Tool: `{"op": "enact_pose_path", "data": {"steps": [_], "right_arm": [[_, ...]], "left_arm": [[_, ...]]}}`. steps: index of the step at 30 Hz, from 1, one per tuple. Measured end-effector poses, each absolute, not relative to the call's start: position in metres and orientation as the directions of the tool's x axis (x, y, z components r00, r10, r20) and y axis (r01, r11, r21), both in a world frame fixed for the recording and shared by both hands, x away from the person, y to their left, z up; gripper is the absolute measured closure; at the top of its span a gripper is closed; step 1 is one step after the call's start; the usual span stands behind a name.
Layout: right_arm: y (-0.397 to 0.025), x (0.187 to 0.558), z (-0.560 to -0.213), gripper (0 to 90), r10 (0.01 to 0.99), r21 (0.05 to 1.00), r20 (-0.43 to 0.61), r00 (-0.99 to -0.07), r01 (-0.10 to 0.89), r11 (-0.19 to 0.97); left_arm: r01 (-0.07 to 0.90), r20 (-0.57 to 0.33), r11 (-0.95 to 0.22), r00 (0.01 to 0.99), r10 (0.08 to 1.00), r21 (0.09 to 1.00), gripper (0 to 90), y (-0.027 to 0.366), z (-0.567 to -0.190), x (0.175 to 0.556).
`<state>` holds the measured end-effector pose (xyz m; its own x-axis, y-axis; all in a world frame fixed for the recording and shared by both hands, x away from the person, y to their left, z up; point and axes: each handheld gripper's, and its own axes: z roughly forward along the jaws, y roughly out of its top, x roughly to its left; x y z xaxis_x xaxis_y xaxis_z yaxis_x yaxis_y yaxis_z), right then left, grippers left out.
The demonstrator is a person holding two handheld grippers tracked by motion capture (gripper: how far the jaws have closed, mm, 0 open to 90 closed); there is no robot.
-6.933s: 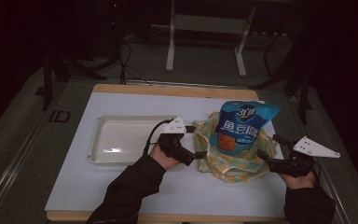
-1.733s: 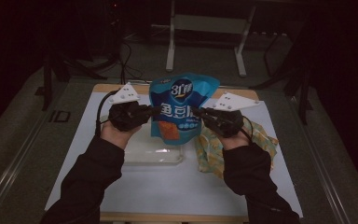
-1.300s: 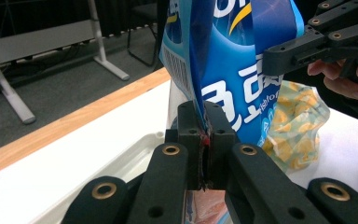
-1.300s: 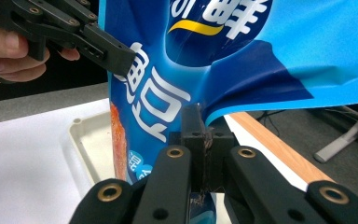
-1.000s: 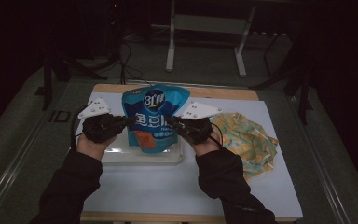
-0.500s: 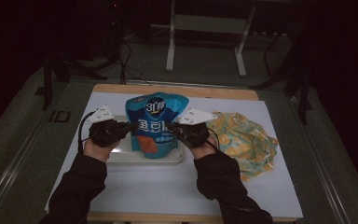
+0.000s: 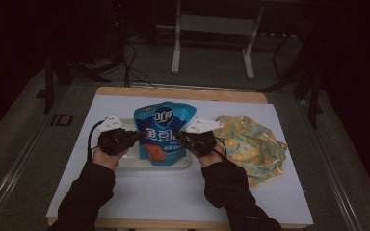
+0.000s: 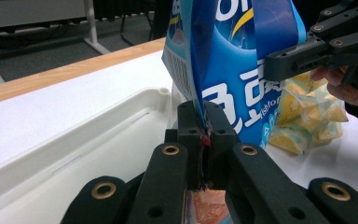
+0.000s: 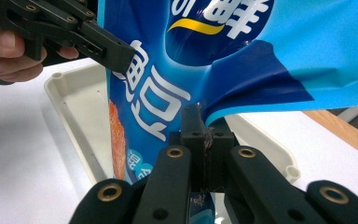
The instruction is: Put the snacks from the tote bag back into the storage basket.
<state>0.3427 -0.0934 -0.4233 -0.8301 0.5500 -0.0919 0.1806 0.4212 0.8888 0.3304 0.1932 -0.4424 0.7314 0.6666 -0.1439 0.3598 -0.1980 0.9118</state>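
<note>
1. Snack pouch point(image 7: 163, 132) — a blue bag printed with white characters and an orange food picture — hangs upright between the two grippers, its lower edge at or just above the floor of the white plastic tray point(image 7: 125, 163); whether it already touches cannot be told.
2. Left gripper point(image 7: 134, 136) has its jaws pressed together on the pouch's side seam; the left gripper view shows the film pinched between the two black jaws point(image 8: 206, 135).
3. Right gripper point(image 7: 179, 138) clamps the opposite side seam in the same way, the blue film creasing outward from its closed jaws in the right gripper view point(image 9: 205, 140).
4. Step in hand, as judged from the pose: lowering the pouch into the tray. Both hands should descend level, so that the bottom edge meets the tray floor flat and not corner-first.
5. Pouch top leans toward the far side of the table point(image 7: 183, 192) — laying it back gently before release would likely keep it from toppling over the tray rim.
6. Release is best made by both grippers together, once the bag's weight rests on the tray; a one-sided release could swing the pouch out.
7. Yellow patterned cloth bag point(image 7: 250, 144) lies crumpled near the right gripper, outside the tray — the right hand should withdraw without snagging it.
</note>
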Motion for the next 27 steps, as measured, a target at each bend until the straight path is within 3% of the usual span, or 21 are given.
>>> {"op": "enact_pose_path", "data": {"steps": [20,24,27], "right_arm": [[-0.097,0.336,-0.429,89.0,0.535,0.895,-0.074,-0.842,0.181,0.407],[-0.101,0.338,-0.428,86.2,0.524,0.897,-0.042,-0.851,0.199,0.394],[-0.103,0.339,-0.428,79.7,0.522,0.898,-0.026,-0.853,0.209,0.387]], "left_arm": [[0.348,-0.156,-0.180,0.747,0.647,0.920,86.0,0.198,-0.450,0.321],[0.360,-0.177,-0.165,0.744,0.644,0.918,80.1,0.200,-0.451,0.318],[0.361,-0.169,-0.174,0.742,0.648,0.916,69.1,0.198,-0.451,0.316]]}}
